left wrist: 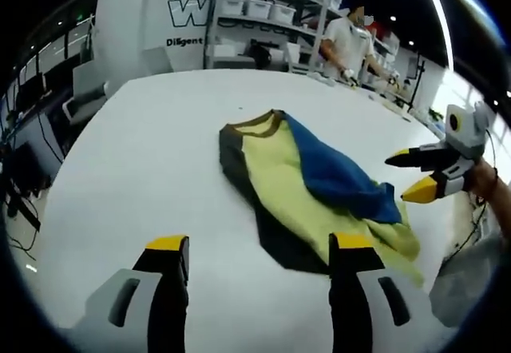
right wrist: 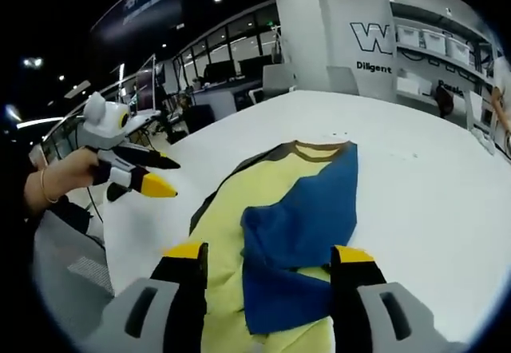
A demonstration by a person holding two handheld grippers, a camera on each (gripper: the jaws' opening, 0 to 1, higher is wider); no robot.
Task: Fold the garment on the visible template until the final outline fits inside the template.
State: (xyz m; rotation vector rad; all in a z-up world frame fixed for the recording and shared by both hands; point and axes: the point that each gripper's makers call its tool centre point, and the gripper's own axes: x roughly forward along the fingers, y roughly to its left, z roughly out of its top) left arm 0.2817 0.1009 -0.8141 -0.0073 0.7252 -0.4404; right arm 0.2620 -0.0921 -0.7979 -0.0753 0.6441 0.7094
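My left gripper [left wrist: 259, 245] hovers low over the white counter [left wrist: 144, 153], its black, yellow-tipped fingers [left wrist: 169, 249] spread apart and holding nothing. Just beyond them lies the garment [left wrist: 307, 189], a yellow sleeveless top with dark trim and a blue panel folded across it, rumpled and lying at a slant. I cannot make out a template outline. My right gripper [right wrist: 267, 253] hangs over the garment's near end, fingers [right wrist: 351, 255] also apart and empty, the blue fabric between them. To fold well, I judge each gripper should pinch an edge low at opposite corners and lift together, keeping the cloth taut and on the counter.
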